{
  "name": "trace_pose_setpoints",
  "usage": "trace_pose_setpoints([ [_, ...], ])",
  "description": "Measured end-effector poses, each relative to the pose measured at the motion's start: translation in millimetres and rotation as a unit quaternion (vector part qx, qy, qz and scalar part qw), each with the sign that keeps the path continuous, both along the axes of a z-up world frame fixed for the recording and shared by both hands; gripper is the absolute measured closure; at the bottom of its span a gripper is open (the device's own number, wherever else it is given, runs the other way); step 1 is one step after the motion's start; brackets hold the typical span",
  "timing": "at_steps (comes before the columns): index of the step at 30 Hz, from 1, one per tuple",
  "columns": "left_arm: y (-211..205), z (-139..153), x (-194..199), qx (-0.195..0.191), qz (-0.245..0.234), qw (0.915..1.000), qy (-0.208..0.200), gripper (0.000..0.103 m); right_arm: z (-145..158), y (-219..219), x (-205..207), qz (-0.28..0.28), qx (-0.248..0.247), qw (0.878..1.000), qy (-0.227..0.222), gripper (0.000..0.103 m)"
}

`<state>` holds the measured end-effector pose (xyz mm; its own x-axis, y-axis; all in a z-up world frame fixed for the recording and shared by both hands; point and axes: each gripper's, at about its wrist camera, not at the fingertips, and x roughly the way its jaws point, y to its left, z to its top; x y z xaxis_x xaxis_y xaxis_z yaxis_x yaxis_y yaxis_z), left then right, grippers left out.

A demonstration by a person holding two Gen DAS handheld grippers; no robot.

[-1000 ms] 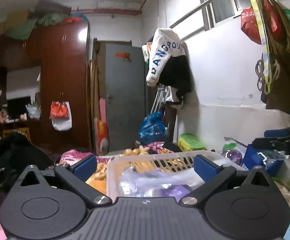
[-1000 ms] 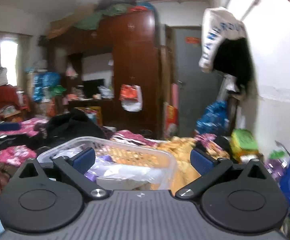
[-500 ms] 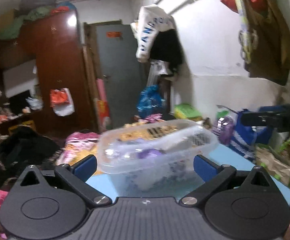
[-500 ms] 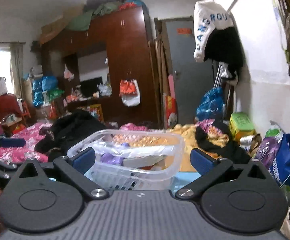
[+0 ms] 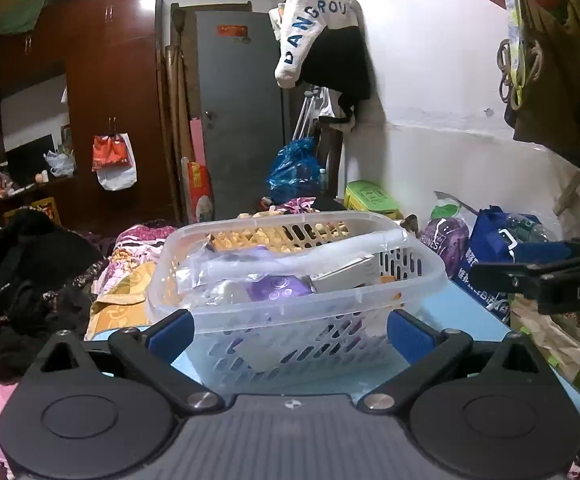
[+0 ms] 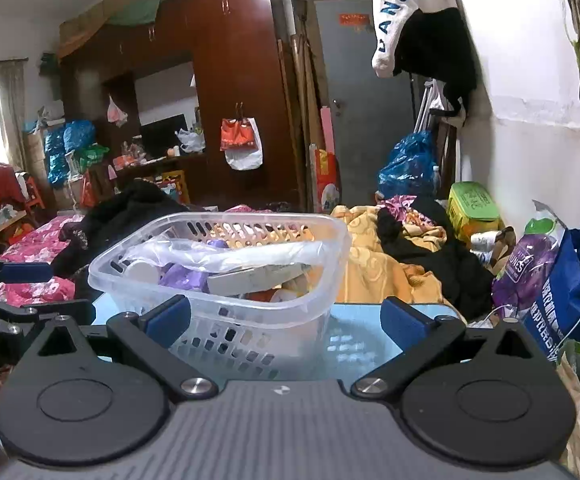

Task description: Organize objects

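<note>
A clear plastic basket (image 5: 290,312) with slotted walls stands on a light blue table (image 5: 462,316). It holds a white plastic bag (image 5: 290,260), a purple packet (image 5: 277,288) and a flat box (image 5: 342,272). My left gripper (image 5: 290,330) is open, its blue pads on either side of the basket's near wall, apart from it. In the right wrist view the basket (image 6: 249,312) sits left of centre on the table (image 6: 366,344). My right gripper (image 6: 285,316) is open and empty, its left pad in front of the basket's near wall.
The right gripper's body (image 5: 550,276) shows at the right of the left wrist view. A blue bag (image 6: 562,296) and purple packet (image 6: 526,268) stand right of the table. Heaped clothes (image 6: 390,260) lie behind it. A wardrobe (image 5: 113,100) and grey door (image 5: 237,112) stand far back.
Both views have tilted down and pulled back, so the basket's side wall and the blue table now show. The basket sits lower and nearer between the left pads. Both grippers stay open.
</note>
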<state>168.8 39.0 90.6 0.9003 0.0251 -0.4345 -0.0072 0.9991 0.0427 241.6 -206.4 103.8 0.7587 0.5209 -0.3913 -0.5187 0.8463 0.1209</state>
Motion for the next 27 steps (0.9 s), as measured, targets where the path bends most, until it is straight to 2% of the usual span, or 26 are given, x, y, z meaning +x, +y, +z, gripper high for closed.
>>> trace_pose_setpoints([
  [27,-13.8,-2.2,3.0,0.013,0.004,0.9999,-0.002,0.0,-3.0,0.3,-1.0,0.004,-0.002,1.0,0.005,0.0],
])
